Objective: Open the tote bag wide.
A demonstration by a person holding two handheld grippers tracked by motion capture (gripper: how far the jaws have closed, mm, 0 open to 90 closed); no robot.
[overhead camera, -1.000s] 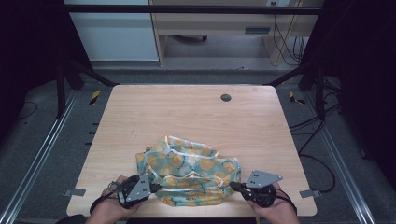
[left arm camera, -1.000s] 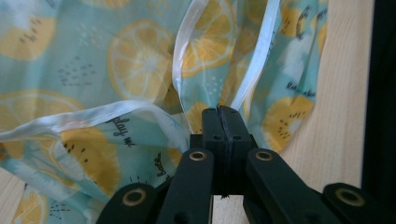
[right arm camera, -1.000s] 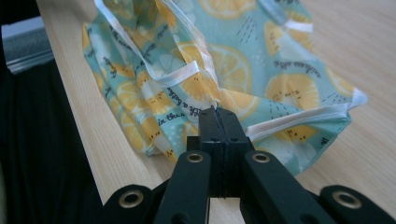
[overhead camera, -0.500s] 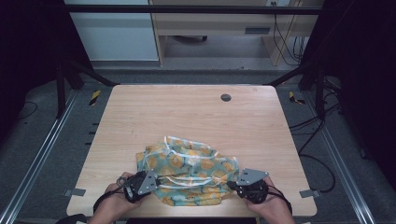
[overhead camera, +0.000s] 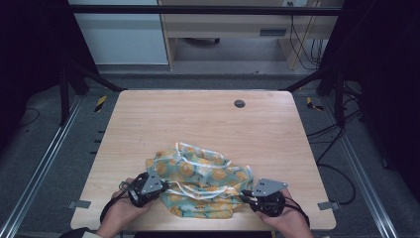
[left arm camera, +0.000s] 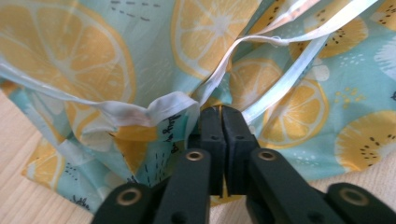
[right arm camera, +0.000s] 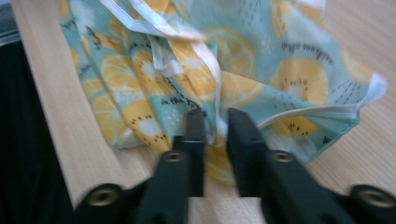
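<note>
A crumpled teal cloth [overhead camera: 200, 186] printed with orange citrus slices and edged in white trim lies on the near half of the light wooden bench [overhead camera: 198, 124], close to the front edge. The person's left hand [overhead camera: 119, 214] holds the left claw [overhead camera: 157, 187] against the cloth's left side, and the right hand [overhead camera: 287, 220] holds the right claw [overhead camera: 246, 196] against its right side; both carry a grey three-cornered plate on top.

In the left gripper view, the left claw [left arm camera: 221, 116] has its jaws pressed together, pinching a fold of the cloth [left arm camera: 140, 65] just below a bunched white hem. In the right gripper view, the right claw [right arm camera: 215, 122] stands with its jaws slightly apart, a narrow gap between them, and a strip of the cloth [right arm camera: 261, 79] with its white trim runs down into that gap (whether the pads actually touch the fabric cannot be told). A small dark round grommet [overhead camera: 239, 103] sits in the far part of the bench, well apart from the cloth.
</note>
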